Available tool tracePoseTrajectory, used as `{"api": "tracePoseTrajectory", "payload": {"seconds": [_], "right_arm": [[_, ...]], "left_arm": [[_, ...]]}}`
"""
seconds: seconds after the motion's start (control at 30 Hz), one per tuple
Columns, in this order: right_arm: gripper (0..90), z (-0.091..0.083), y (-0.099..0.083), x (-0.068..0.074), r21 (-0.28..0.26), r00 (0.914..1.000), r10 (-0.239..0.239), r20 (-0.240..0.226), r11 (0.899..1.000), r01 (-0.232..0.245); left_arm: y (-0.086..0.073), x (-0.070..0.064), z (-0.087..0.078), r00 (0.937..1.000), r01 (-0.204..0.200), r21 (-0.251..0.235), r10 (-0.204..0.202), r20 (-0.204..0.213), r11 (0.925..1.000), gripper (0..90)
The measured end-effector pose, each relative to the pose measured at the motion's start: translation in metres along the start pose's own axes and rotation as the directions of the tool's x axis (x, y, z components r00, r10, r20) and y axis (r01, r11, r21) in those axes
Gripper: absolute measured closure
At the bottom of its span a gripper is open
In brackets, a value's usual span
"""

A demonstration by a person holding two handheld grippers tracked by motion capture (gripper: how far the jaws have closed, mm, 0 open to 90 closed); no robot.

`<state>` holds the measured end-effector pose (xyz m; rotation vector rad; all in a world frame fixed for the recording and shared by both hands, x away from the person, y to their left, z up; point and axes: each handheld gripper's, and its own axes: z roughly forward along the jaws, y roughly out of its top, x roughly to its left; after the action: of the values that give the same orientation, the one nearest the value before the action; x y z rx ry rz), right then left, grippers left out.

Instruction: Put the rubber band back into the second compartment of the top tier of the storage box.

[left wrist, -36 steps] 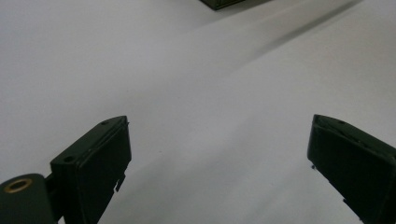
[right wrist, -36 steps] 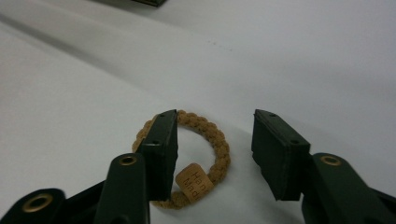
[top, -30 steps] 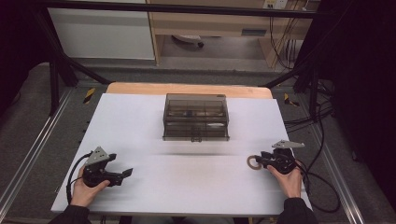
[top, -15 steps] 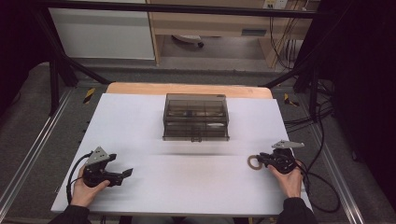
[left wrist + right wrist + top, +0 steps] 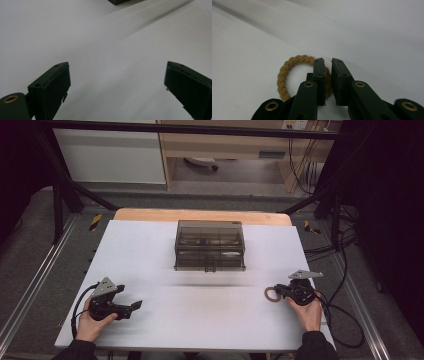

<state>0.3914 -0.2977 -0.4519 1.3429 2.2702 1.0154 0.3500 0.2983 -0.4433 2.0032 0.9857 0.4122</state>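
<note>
A tan braided ring [image 5: 272, 294] lies against the white table [image 5: 210, 320] at the right, and my right gripper [image 5: 278, 292] is shut on its near side. In the right gripper view the ring [image 5: 287, 72] curves away to the left of the right gripper [image 5: 327, 61], whose jaws pinch the strand with only a narrow gap between them. At the table's front left my left gripper [image 5: 135, 305] is held open. The left gripper view has the left gripper [image 5: 117, 66] with its jaws wide apart over bare white surface, nothing between them.
A dark translucent lidded box [image 5: 210, 245] with compartments stands at the table's middle back; its corner [image 5: 122, 1] peeks in at the top of the left gripper view. Cables [image 5: 345, 315] trail off the right edge. A metal frame surrounds the table.
</note>
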Motion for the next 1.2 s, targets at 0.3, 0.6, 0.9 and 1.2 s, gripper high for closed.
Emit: {"api": "tracePoseTrajectory", "payload": {"seconds": [0.3,0.6,0.9,1.2], "right_arm": [[85.3,0.0,0.0,0.0,0.009,1.0,-0.009,0.0,1.0,0.009],[86.0,-0.001,0.0,0.001,0.006,1.0,0.003,0.004,1.0,-0.003],[86.3,-0.005,0.003,0.003,-0.009,1.0,0.0,0.004,1.0,0.0],[86.3,-0.013,0.006,0.005,-0.034,1.0,0.006,-0.008,0.999,-0.006]], "left_arm": [[0.0,0.0,0.0,1.0,-0.001,0.0,0.001,0.0,1.0,6.3],[0.0,0.0,0.0,1.0,0.0,-0.001,0.0,-0.002,1.0,6.4],[0.0,0.0,0.0,1.0,0.0,-0.002,0.0,-0.002,1.0,6.5],[0.0,0.0,-0.001,1.0,0.002,-0.005,-0.002,-0.003,1.0,6.5]]}}
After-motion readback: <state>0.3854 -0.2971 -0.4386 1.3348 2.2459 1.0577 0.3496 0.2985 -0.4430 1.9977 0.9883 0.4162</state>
